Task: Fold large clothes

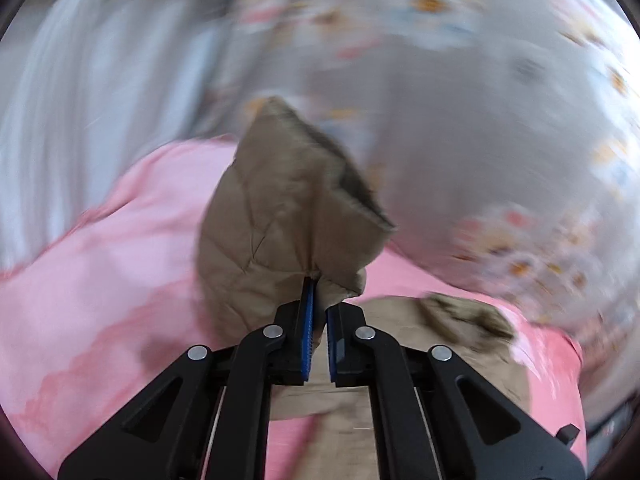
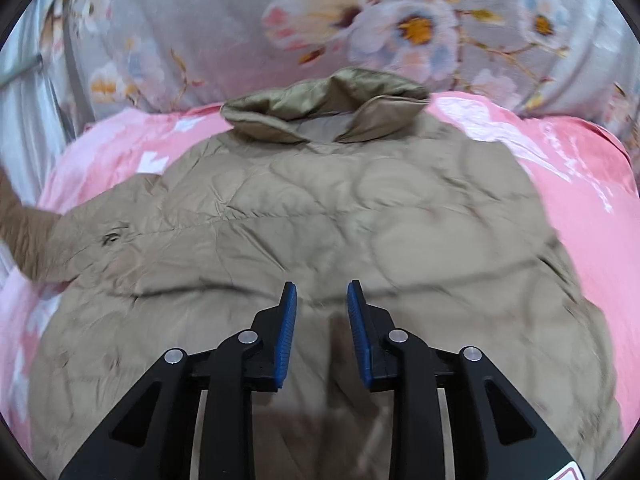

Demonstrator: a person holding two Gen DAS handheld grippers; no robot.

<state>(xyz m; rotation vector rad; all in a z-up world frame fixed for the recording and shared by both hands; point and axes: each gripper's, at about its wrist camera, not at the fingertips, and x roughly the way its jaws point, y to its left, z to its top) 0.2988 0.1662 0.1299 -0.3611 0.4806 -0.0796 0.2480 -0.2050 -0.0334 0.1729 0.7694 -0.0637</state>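
Leftward, a tan sleeve cuff [image 1: 280,216] is seen pinched in the closed left hand-held gripper [image 1: 318,312], raised above a pink bedsheet [image 1: 100,280]. Rightward, the quilted tan jacket [image 2: 320,220] is spread flat on the bed below the right hand-held gripper [image 2: 322,312], parted and empty.

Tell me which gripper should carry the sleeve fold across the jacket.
Left. The left gripper is shut on the sleeve, raised above the pink sheet. The right gripper is open, empty, above the jacket.
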